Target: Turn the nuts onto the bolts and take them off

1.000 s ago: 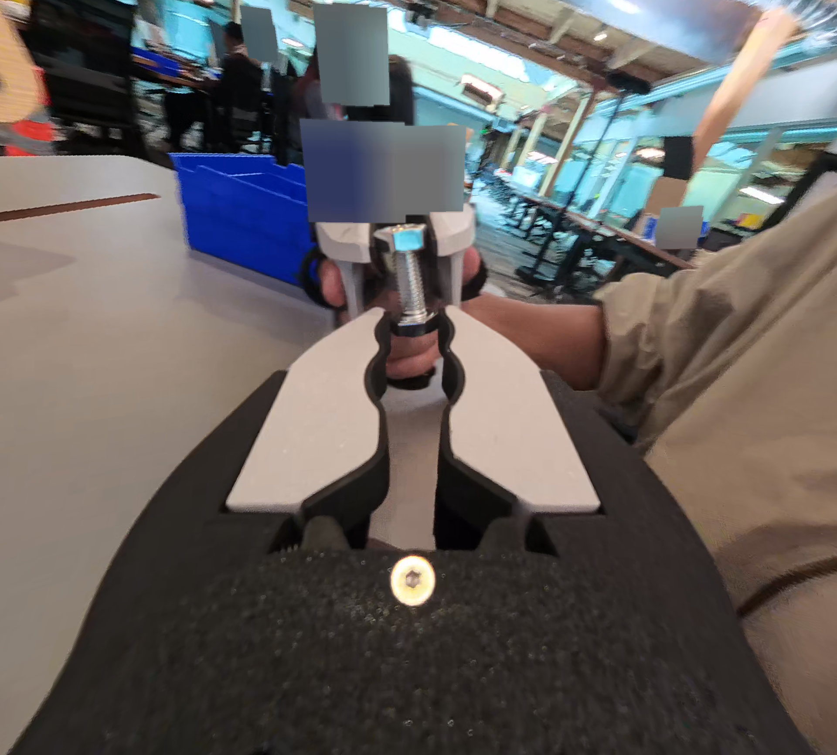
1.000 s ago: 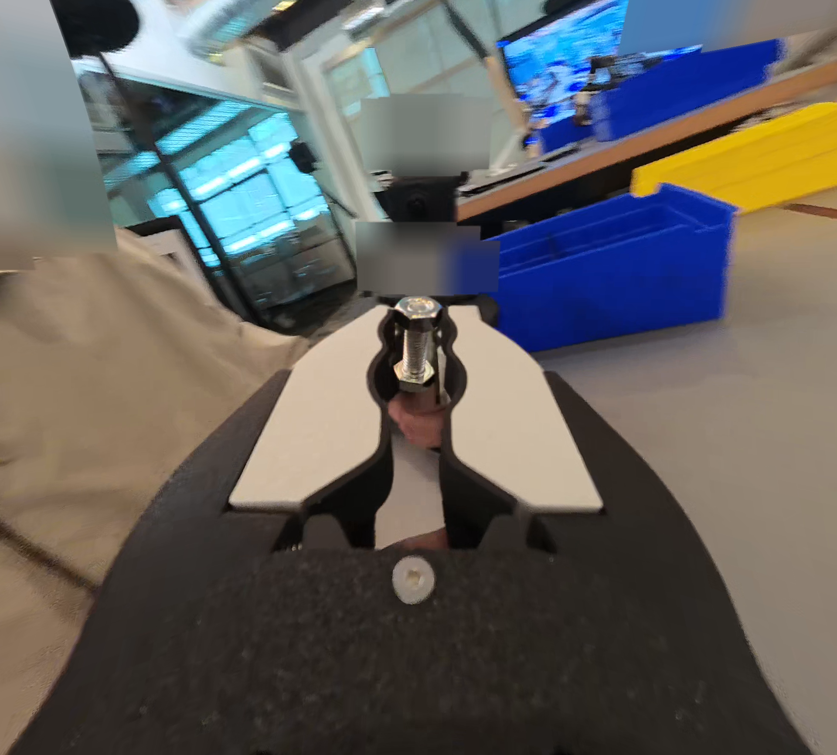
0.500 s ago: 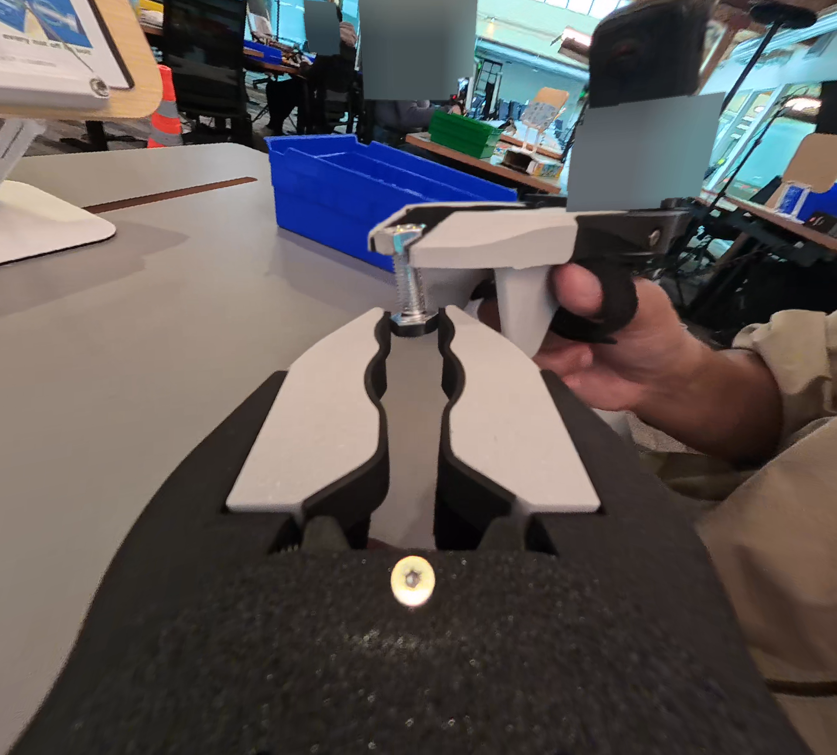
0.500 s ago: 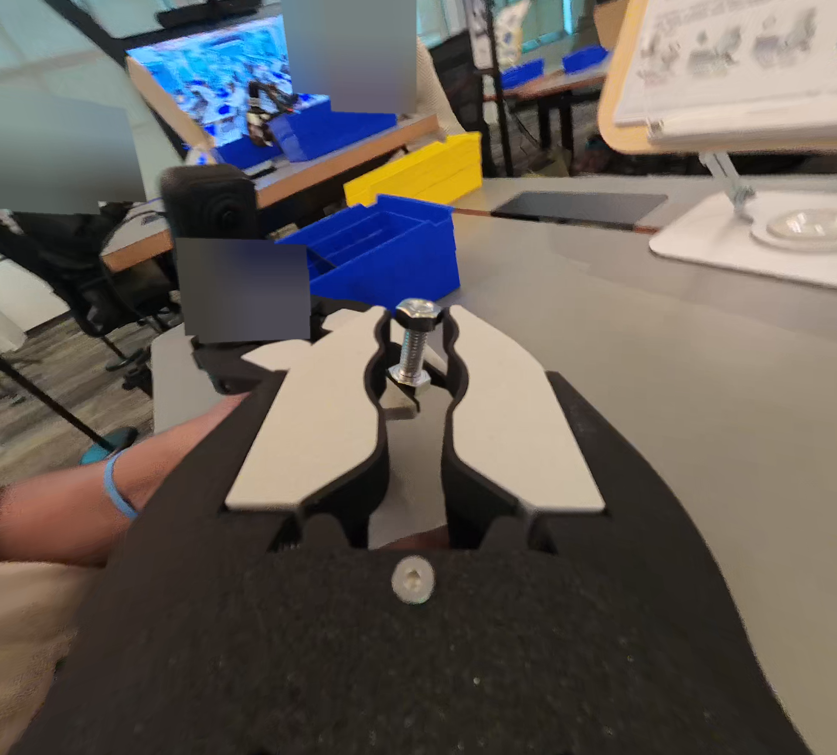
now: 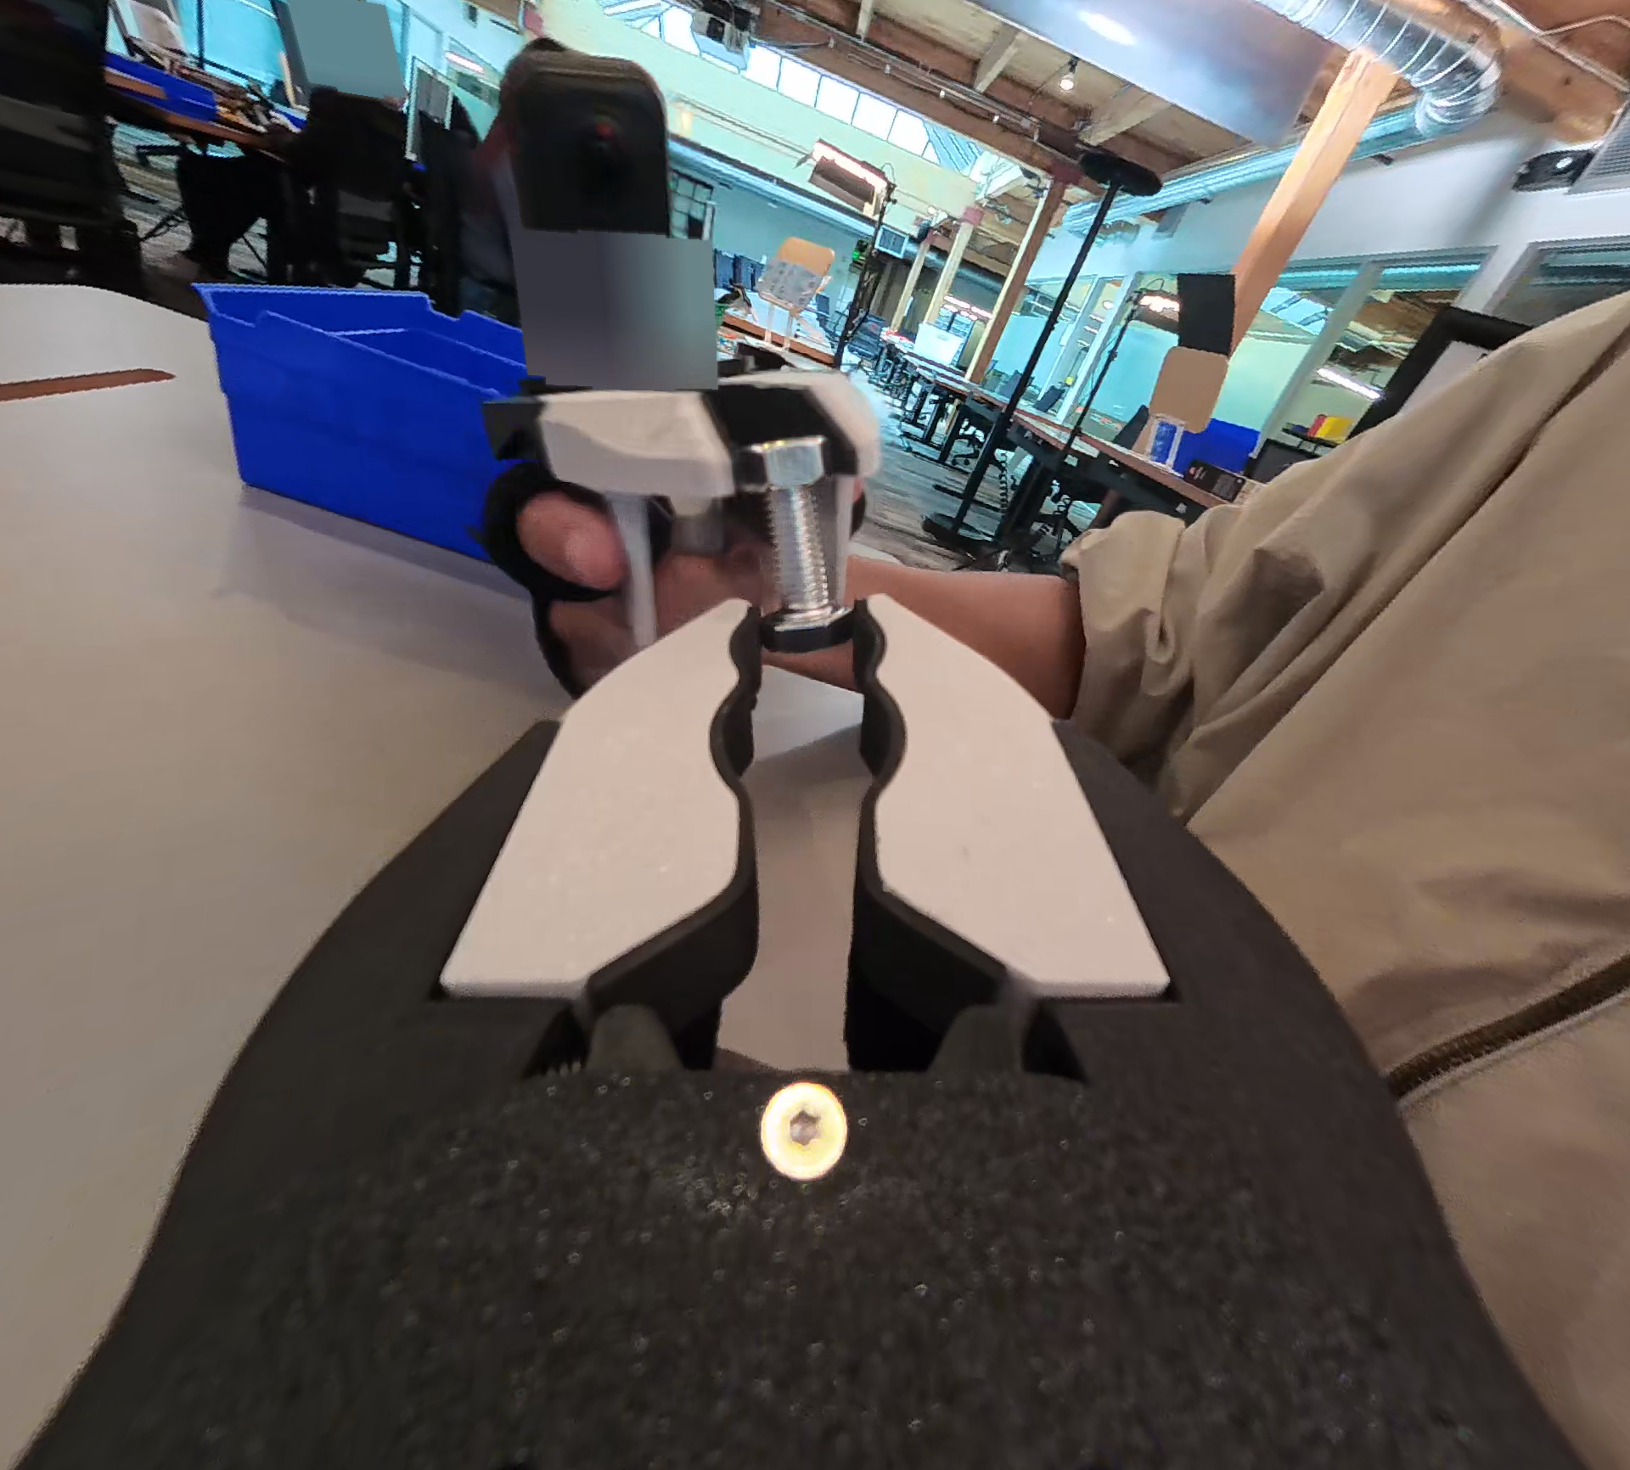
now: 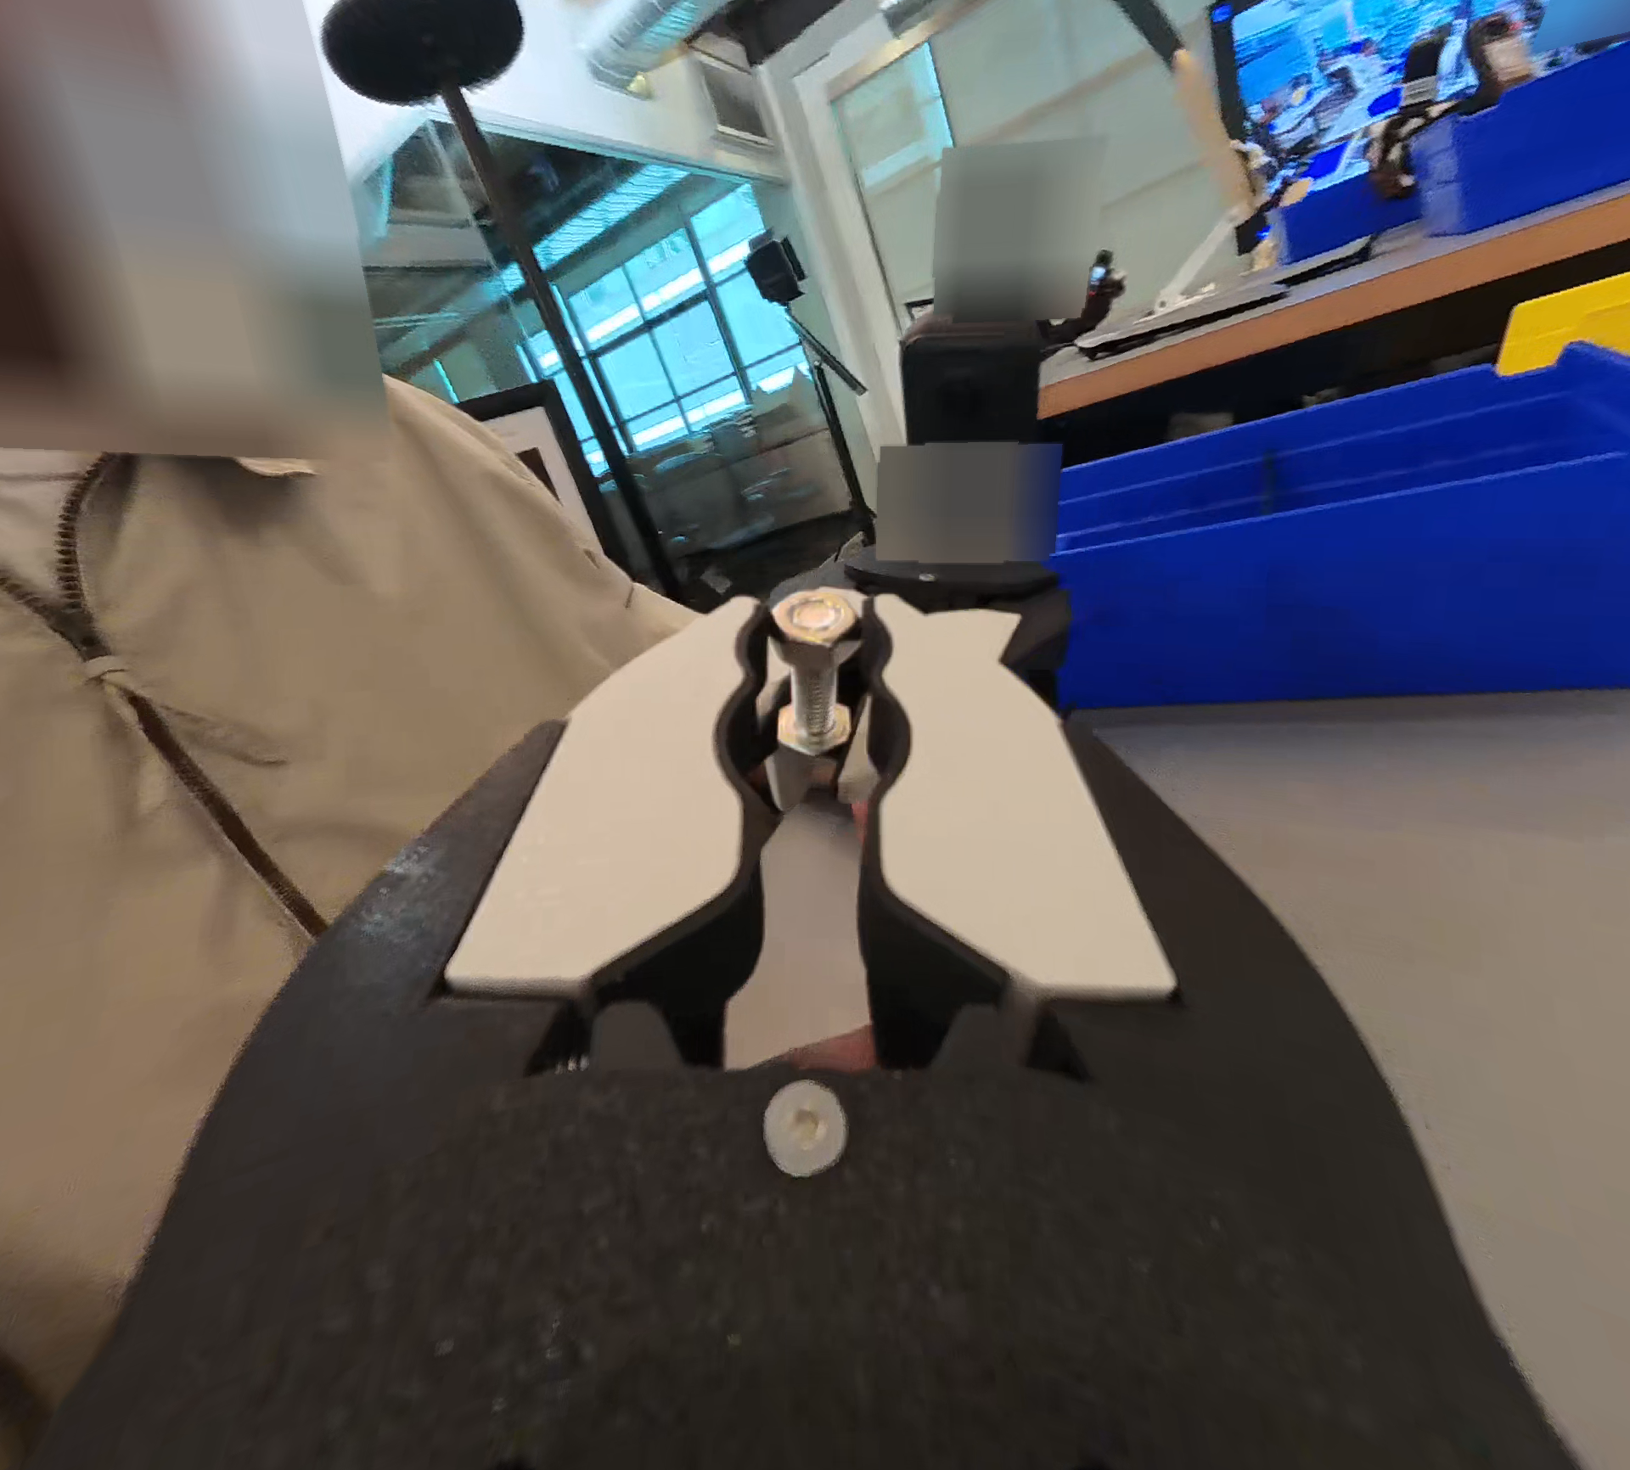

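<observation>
A silver hex bolt (image 5: 798,537) stands upright above the table with a silver nut (image 5: 803,621) threaded near its lower end. My left gripper (image 5: 804,634) is shut on the nut at its fingertips. My right gripper (image 5: 781,453) comes in from the far side, held by a hand (image 5: 564,546), and is shut on the bolt head. In the right wrist view my right gripper (image 6: 811,616) clamps the bolt head (image 6: 811,623). The nut (image 6: 811,727) sits lower on the shaft. The left gripper's grey fingertips (image 6: 783,779) hold it.
A blue bin (image 5: 353,405) stands on the grey table (image 5: 176,678) behind the grippers; it also shows in the right wrist view (image 6: 1323,563). The person's beige sleeve (image 5: 1323,634) fills the right side. A yellow bin (image 6: 1570,334) lies farther back. Only a small space, under 4 cm, lies between the two pairs of fingers.
Half a second ago the right gripper stood side-on to the left one. It has swung back round the bolt's axis to nearly face it. Both grips held throughout.
</observation>
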### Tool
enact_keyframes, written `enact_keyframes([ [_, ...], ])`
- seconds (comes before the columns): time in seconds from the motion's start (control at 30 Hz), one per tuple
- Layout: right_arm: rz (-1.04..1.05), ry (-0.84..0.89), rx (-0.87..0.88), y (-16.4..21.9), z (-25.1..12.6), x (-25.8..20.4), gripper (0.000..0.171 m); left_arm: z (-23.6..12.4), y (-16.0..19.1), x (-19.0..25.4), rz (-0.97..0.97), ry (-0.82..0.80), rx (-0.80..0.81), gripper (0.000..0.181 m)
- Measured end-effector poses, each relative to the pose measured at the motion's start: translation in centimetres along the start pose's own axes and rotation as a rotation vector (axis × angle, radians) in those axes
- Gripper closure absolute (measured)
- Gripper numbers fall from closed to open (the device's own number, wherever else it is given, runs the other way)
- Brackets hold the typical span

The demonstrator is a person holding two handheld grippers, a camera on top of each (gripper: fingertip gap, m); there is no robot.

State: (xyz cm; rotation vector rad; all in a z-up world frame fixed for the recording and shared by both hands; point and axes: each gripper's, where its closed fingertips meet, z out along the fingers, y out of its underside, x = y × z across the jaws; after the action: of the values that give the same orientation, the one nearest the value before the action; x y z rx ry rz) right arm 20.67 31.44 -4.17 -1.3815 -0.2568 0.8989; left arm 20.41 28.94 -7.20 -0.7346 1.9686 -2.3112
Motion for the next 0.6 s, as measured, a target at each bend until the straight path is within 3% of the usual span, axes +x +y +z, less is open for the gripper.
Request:
enact_keyframes([
  [0.13, -0.002, 0.1, 0.034, -0.3, 0.4, 1.1, 0.152, -0.4, -0.2, -0.9, 0.009, -0.06, 0.013, 0.162],
  [0.5, -0.101, 0.957, 0.11, 0.3, -1.3, 4.8, 0.152, -1.1, 0.6, -4.7, 0.188, -0.388, -0.076, 0.162],
  [0.6, -0.132, 1.067, 0.12, 0.3, -1.2, 4.6, 0.152, -0.9, 0.7, -4.4, 0.191, -0.371, -0.075, 0.162],
])
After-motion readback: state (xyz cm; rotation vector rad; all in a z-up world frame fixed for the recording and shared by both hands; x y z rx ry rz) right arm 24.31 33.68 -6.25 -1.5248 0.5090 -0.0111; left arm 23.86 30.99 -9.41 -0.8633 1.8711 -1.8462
